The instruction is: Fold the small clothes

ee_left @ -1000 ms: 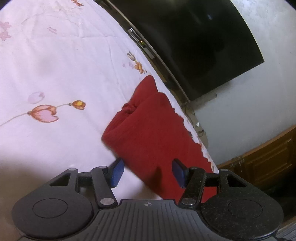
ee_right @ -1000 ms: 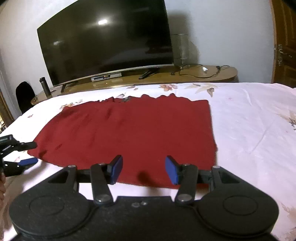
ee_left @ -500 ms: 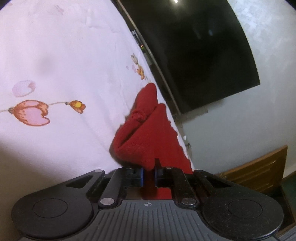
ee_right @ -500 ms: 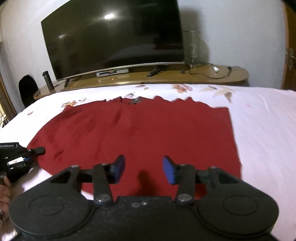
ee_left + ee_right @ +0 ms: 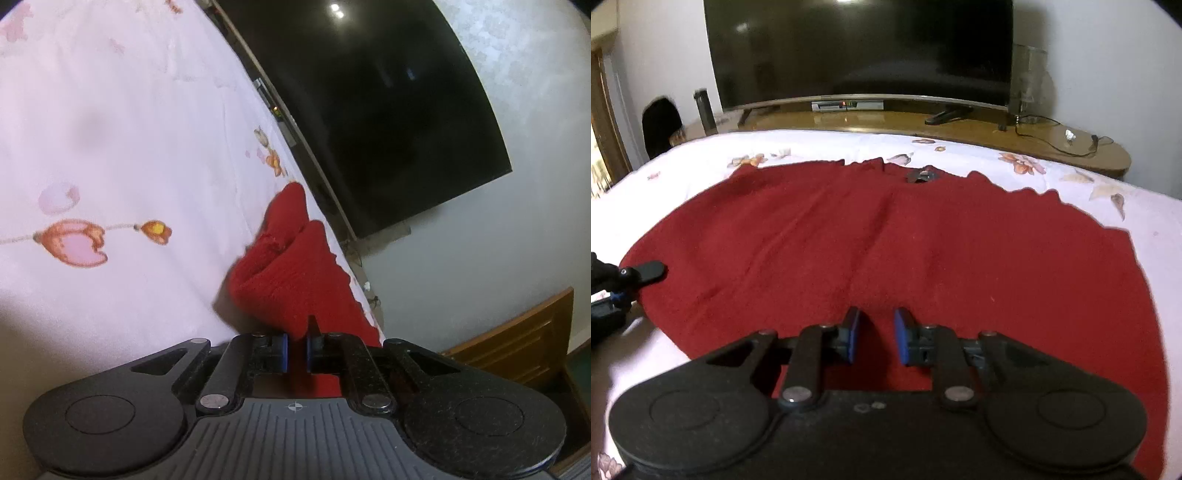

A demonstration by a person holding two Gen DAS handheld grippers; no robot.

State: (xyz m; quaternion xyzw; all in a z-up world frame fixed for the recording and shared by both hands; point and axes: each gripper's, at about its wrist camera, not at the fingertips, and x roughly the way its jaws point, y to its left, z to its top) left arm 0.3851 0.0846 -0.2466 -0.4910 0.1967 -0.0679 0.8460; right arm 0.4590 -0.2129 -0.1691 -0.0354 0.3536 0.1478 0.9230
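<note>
Garments: one red garment point(image 5: 886, 251), spread flat on the floral bedsheet point(image 5: 110, 147); it fills the middle of the right wrist view
Grippers: two; left gripper point(image 5: 295, 349) clamped on the garment's edge, red cloth pinched between its blue pads; right gripper point(image 5: 874, 338) over the near hem, jaws closing, cloth beneath them, not yet pinched
Television: one dark television point(image 5: 860, 51) on a wooden stand point(image 5: 923, 129), top of frame
Writing: none readable; small tag at the neckline too blurred
Cut off: left gripper only partly seen at the left edge of the right wrist view
</note>
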